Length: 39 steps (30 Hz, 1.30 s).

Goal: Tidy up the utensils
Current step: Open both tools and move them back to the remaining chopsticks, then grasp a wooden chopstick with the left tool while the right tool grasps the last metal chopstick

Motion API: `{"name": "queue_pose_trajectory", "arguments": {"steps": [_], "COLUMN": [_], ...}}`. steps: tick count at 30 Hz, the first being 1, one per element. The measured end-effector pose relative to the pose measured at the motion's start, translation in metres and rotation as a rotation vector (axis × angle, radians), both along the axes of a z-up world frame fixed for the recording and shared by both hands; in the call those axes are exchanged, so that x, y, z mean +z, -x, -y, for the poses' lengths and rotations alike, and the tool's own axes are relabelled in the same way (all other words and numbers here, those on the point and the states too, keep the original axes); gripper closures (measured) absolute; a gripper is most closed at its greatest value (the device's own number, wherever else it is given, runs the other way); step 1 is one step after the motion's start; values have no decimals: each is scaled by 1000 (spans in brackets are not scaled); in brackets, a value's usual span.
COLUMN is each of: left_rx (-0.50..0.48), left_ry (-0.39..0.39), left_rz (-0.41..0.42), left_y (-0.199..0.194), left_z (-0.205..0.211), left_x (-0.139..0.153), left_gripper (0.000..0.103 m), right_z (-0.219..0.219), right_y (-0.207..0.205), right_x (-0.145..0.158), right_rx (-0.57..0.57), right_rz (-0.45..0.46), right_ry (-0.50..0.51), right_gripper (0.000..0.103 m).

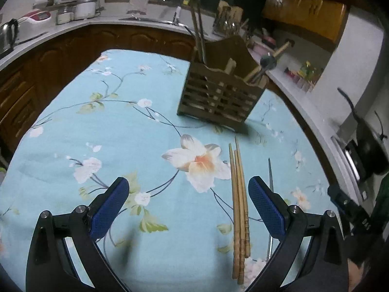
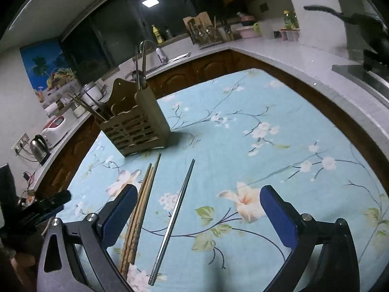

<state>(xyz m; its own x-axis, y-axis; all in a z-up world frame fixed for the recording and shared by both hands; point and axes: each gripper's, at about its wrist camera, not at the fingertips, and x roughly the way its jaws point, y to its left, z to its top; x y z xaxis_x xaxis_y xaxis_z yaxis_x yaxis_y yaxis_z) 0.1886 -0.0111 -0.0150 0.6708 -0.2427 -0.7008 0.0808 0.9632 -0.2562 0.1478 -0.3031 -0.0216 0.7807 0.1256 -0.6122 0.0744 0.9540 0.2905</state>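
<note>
Both the left tongs [image 1: 188, 196] and the right tongs [image 2: 198, 205] hung wide open and empty above the surface [image 2: 279, 112] with its floral blue cloth. Three wooden chopsticks [image 1: 239, 204] lay side by side near the slatted wooden utensil holder [image 1: 220, 96], with a metal chopstick [image 2: 173, 219] just beside them. The holder stood upright holding chopsticks and a spoon [image 1: 267, 62].

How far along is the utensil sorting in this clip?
Partly done: the wooden holder already contains some utensils. Nothing is in hand; the left claw and right claw are both open. Left on the tablecloth: wooden chopsticks and a metal chopstick.
</note>
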Motion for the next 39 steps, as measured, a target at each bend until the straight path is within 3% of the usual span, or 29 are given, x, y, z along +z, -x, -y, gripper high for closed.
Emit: {"name": "queue_pose_trajectory", "arguments": {"steps": [6, 8, 13, 15, 21, 28, 32, 37, 39], "left_rx": [-80, -108, -178, -202, -248, -311, -344, -303, -293], "left_ry": [-24, -45, -64, -70, -142, -271, -211, -29, -35], "left_rz": [-56, -68, -141, -170, -207, -139, -163, -195, -204], "left_y": [-24, -35, -72, -86, -106, -85, -66, -72, -78], "left_z": [25, 35, 61, 71, 97, 99, 76, 47, 49], "left_x": [-11, -15, -32, -39, -57, -60, -57, -49, -49], "left_gripper": [6, 17, 45, 47, 66, 80, 82, 82, 82], "right_z": [4, 6, 8, 8, 10, 5, -9, -31, -38], "right_y": [-12, -17, -28, -33, -45, -58, -71, -97, -109], "right_x": [0, 0, 1, -2, -10, -19, -30, -48, -56], "right_rx": [7, 8, 3, 13, 5, 31, 67, 113, 119], "right_rz": [-9, -17, -37, -50, -75, -107, -140, -207, -238], "right_ry": [-35, -50, -48, -45, -48, -49, -22, 59, 106], "right_gripper": [3, 4, 27, 33, 33, 34, 42, 63, 65]}}
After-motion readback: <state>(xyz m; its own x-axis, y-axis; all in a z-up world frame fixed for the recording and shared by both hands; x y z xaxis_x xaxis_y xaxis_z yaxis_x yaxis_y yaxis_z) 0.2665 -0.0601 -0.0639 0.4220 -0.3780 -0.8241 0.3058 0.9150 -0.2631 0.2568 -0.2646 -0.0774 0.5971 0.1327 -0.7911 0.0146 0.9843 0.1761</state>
